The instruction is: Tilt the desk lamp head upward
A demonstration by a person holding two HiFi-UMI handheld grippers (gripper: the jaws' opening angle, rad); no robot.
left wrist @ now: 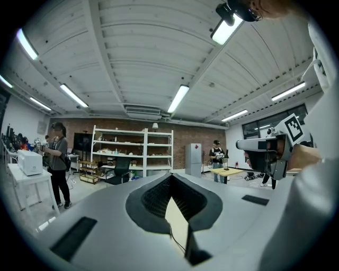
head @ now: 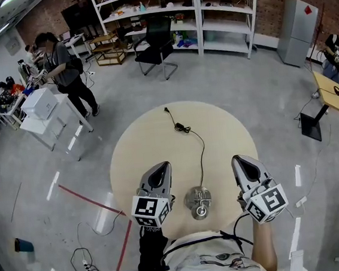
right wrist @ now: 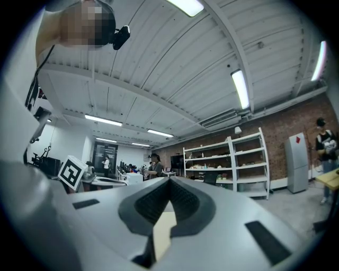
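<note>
Over the round table [head: 135, 142], I hold a gripper on either side of the desk lamp [head: 199, 203]. The lamp stands between them near the table edge closest to me, and its black cord [head: 202, 152] trails away across the top. The left gripper [head: 159, 168] has its jaws closed tip to tip with nothing between them. The right gripper [head: 240, 160] is closed the same way and grips nothing. Both sit just beside the lamp, apart from it.

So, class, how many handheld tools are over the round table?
2: the left tool left of the desk lamp, the right tool right of it. None seems hidden.
</note>
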